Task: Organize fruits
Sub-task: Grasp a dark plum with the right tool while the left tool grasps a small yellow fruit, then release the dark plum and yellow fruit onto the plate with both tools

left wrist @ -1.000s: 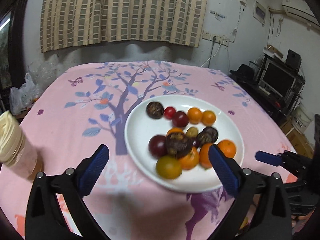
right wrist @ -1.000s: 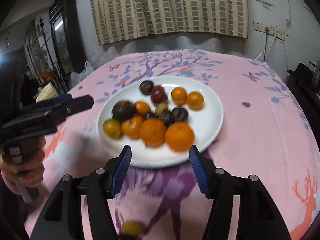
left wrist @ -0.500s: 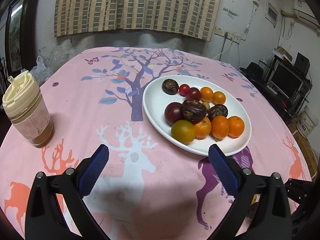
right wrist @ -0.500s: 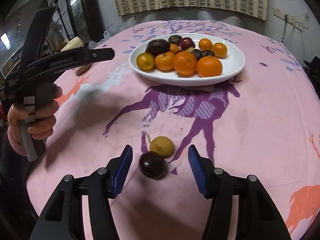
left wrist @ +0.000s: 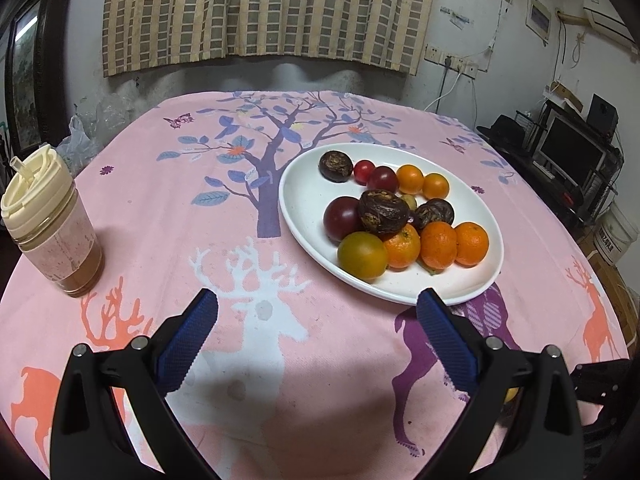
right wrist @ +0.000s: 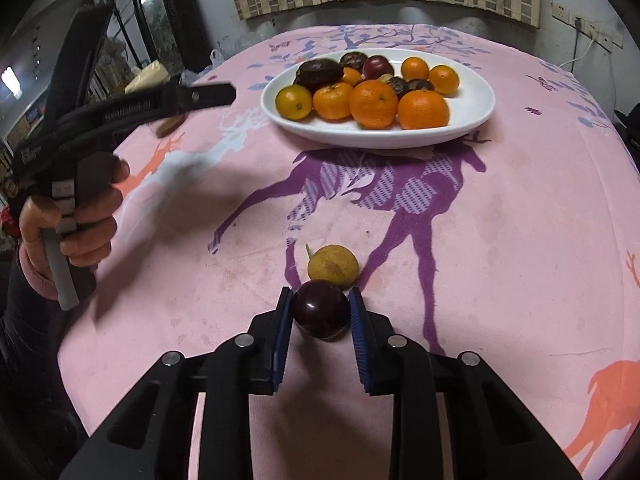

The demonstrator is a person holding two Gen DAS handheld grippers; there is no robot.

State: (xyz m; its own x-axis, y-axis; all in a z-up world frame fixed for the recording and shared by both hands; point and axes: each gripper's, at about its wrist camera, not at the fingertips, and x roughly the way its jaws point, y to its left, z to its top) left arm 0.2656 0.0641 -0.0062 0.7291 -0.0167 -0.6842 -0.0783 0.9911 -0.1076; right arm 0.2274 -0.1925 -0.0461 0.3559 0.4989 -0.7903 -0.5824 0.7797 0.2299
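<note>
A white oval plate (left wrist: 304, 216) (right wrist: 476, 116) on the pink tablecloth holds several oranges, dark plums, passion fruits and a cherry tomato. In the right wrist view my right gripper (right wrist: 320, 312) is shut on a dark purple plum (right wrist: 321, 314) low over the near part of the cloth. A small yellow-green fruit (right wrist: 333, 266) lies just beyond the plum. My left gripper (left wrist: 318, 334) is open and empty, held above the cloth in front of the plate; it also shows in the right wrist view (right wrist: 224, 94) at the left.
A cream-lidded cup with a brown drink (left wrist: 52, 228) stands at the table's left edge. A curtain and wall are behind the table. A monitor and shelves (left wrist: 572, 156) stand to the right of the table.
My right gripper came down and closed on the dark plum beside the yellow-green fruit. My left gripper pulled back from the plate and stays open.
</note>
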